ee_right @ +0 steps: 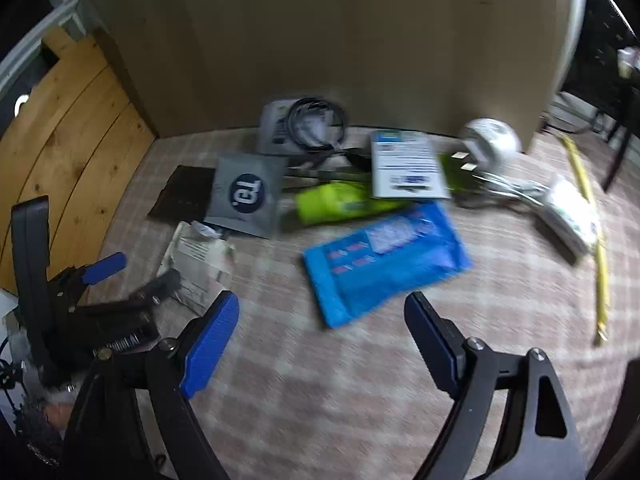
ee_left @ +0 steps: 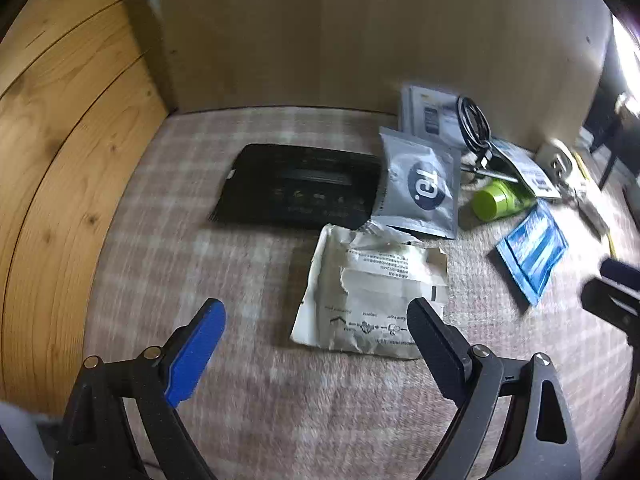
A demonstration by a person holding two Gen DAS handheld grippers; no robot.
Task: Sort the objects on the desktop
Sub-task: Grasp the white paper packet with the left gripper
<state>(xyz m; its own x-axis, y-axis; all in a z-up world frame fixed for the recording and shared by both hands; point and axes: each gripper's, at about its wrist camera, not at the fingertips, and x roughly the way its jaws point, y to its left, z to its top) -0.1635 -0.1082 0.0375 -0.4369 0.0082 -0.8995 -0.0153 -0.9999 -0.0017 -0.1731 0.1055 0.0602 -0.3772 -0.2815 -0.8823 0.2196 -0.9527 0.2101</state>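
The left gripper (ee_left: 316,320) has its jaws wide apart and holds nothing; the torn white packet (ee_left: 372,292) lies in the centre of its frame, touching the right finger. The right gripper (ee_right: 320,316) is also spread and empty, with the blue pouch (ee_right: 384,256) just above it at centre, and the grey sachet (ee_right: 248,198) left of it.

I read only "Tg." in white on the dark circle of the grey pouch (ee_left: 418,184); other print blurs.

Left tongs (ee_left: 316,318) spread wide, right tongs (ee_right: 322,312) spread wide, both empty
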